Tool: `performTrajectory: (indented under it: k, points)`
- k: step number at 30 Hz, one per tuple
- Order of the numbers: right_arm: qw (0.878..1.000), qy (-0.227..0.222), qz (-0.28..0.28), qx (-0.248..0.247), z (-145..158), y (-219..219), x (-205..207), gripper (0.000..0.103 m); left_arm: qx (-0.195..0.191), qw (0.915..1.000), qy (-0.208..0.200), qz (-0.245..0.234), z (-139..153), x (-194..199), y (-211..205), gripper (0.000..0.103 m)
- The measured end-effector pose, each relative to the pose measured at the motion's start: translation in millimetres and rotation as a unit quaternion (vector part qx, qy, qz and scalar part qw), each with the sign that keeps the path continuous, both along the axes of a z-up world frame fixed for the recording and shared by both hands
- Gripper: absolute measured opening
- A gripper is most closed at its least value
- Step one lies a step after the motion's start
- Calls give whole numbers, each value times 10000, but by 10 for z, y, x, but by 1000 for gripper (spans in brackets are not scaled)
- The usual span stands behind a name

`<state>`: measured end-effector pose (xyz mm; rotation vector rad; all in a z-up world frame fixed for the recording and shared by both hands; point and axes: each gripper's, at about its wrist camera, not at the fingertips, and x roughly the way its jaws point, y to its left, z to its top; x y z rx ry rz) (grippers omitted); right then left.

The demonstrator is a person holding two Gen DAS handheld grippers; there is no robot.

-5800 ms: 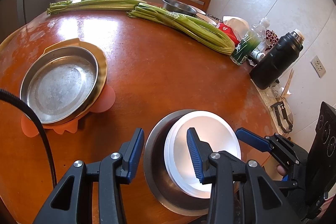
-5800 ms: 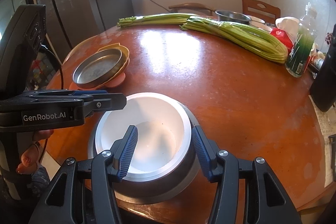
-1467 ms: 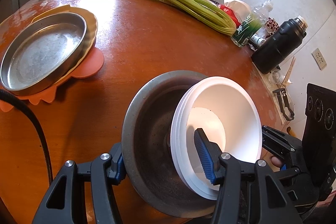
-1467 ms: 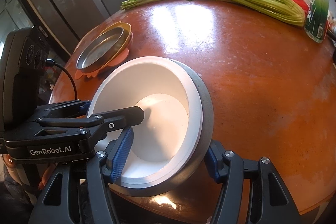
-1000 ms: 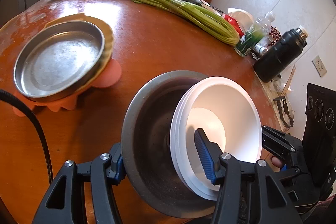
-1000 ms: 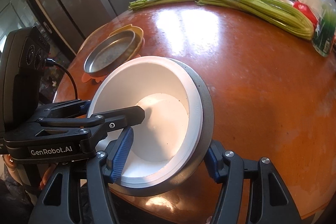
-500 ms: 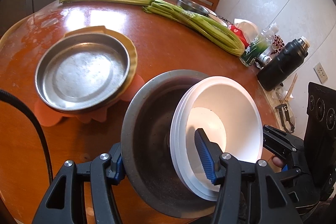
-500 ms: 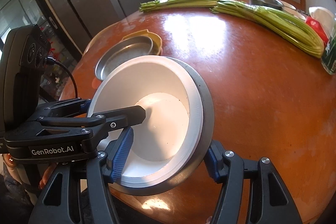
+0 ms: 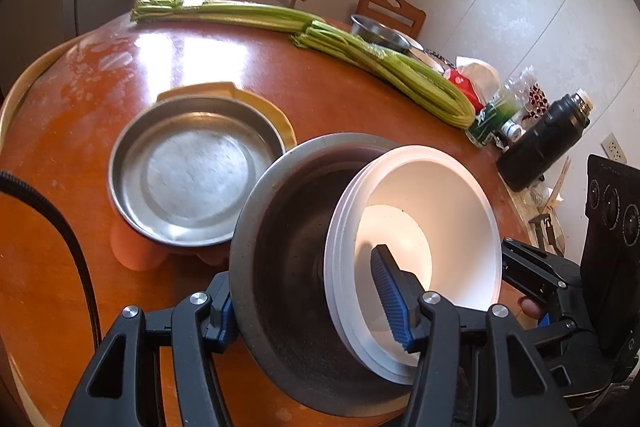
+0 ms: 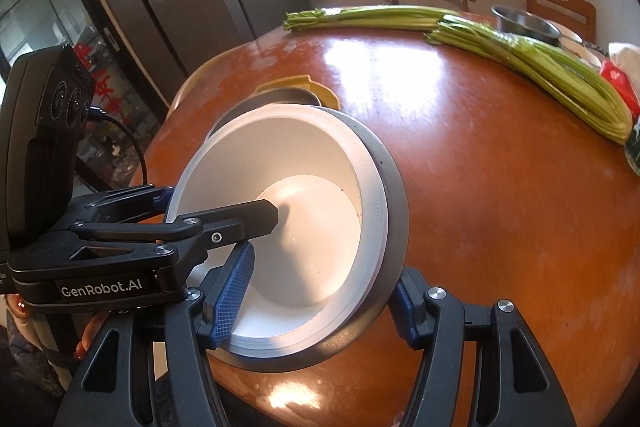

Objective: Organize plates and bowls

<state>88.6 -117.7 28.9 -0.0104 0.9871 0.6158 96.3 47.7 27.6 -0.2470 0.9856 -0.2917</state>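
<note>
So both sets of fingers were clamped on the same stack: my left fingers (image 9: 308, 307) pinched the near rim of the grey metal bowl (image 9: 288, 267), one pad outside, one inside the white bowls (image 9: 436, 203) nested in it. My right fingers (image 10: 320, 291) gripped the same stack from the other side, with one pad in the white bowls (image 10: 280, 163) and one outside the grey metal bowl (image 10: 394, 199). Stack was tilted, held off the table (image 9: 80, 131). Steel plate (image 9: 188, 167) sat on a yellow plate (image 9: 280, 115) atop an orange mat (image 9: 132, 251), just beyond the stack. Celery (image 9: 384, 67) lay well apart at the far side.
</note>
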Motion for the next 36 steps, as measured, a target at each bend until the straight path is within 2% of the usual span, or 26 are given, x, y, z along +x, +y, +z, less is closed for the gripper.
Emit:
performTrajectory:
  k: [20,36]
  points:
    - [9986,-450,253,114,348,377,254,65,265,9981,-484,278,411,162,325,59]
    - [9983,-460,340,124,363,606,421,65,288,9976,-501,386,439,345,533,59]
